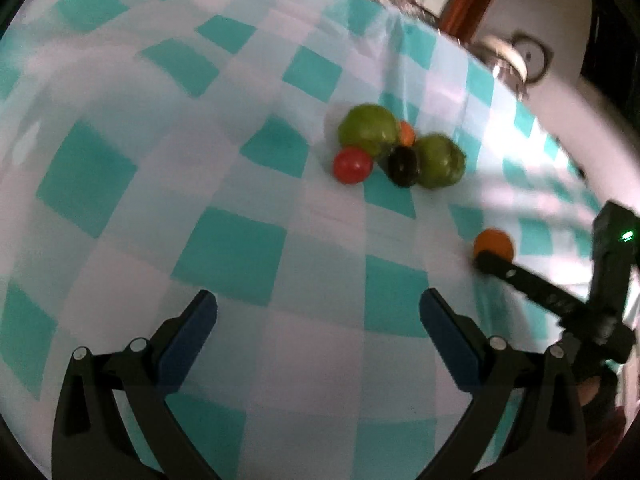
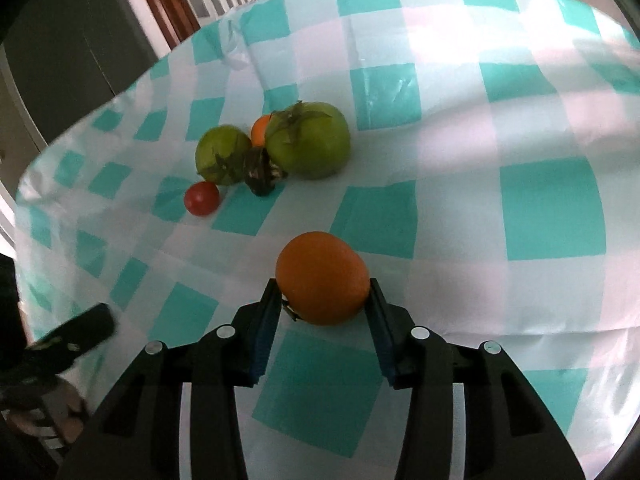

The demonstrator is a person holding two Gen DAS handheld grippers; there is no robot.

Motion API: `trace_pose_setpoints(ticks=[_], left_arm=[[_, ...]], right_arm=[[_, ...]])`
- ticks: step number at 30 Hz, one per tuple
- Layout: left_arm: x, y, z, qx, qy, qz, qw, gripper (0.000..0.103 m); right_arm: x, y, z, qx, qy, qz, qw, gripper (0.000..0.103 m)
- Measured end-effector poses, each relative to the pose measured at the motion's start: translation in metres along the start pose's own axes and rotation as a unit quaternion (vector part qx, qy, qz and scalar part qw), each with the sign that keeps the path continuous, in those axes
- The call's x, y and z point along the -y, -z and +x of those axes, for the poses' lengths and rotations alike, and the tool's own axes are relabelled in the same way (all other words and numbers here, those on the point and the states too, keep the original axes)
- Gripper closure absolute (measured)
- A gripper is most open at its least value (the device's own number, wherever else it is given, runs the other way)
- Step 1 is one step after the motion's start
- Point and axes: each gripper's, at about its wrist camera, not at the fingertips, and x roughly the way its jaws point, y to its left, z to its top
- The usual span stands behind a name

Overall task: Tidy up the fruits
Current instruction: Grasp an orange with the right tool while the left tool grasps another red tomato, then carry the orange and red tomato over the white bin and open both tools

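Observation:
My right gripper [image 2: 325,294] is shut on an orange fruit [image 2: 322,278] and holds it above the checked tablecloth; it also shows in the left wrist view [image 1: 493,245] at the right. A cluster lies beyond it: two green tomatoes [image 2: 308,145] [image 2: 222,154], a small orange fruit [image 2: 261,129] behind them, a dark fruit [image 2: 261,172] between them and a red tomato [image 2: 201,198] in front. The same cluster shows in the left wrist view [image 1: 368,130]. My left gripper [image 1: 318,304] is open and empty, well short of the cluster.
The teal-and-white checked cloth [image 1: 224,256] covers the table. Its far edge [image 2: 120,92] drops off toward dark cabinets and a wooden door frame. A metal pot [image 1: 516,60] stands beyond the table's far right corner.

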Motion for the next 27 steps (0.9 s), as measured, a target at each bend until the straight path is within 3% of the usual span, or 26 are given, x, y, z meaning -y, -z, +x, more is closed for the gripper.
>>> trace_pose_setpoints(ticks=[4, 7, 11, 13, 15, 18, 22, 27], left_arm=[[0.023, -0.029, 0.029, -0.001, -0.052, 0.048, 0.9975, 0.003], [0.040, -0.054, 0.059, -0.007, -0.073, 0.091, 0.9932, 0.015], [0.047, -0.075, 0.084, -0.015, -0.078, 0.103, 0.9916, 0.029], [0.050, -0.081, 0.092, -0.017, -0.081, 0.113, 0.9902, 0.042], [0.052, -0.084, 0.096, -0.019, -0.093, 0.122, 0.9880, 0.068], [0.052, -0.072, 0.083, -0.014, -0.079, 0.120, 0.9896, 0.068], [0.051, -0.028, 0.028, 0.032, -0.050, 0.108, 0.9924, 0.069], [0.028, 0.021, -0.025, 0.056, -0.009, 0.039, 0.9976, 0.069]], right_arm=[[0.003, 0.000, -0.001, 0.003, -0.014, 0.013, 1.000, 0.060], [0.005, 0.000, -0.002, 0.003, -0.020, 0.017, 1.000, 0.060], [0.005, -0.001, 0.001, 0.002, -0.025, 0.018, 1.000, 0.060], [0.006, 0.000, -0.001, 0.002, -0.027, 0.019, 0.999, 0.060], [0.007, 0.001, -0.001, 0.002, -0.029, 0.020, 0.999, 0.060], [0.007, 0.001, -0.001, 0.003, -0.030, 0.021, 0.999, 0.060], [0.007, 0.000, -0.001, 0.003, -0.031, 0.022, 0.999, 0.060], [0.006, -0.001, 0.000, 0.001, -0.035, 0.021, 0.999, 0.060]])
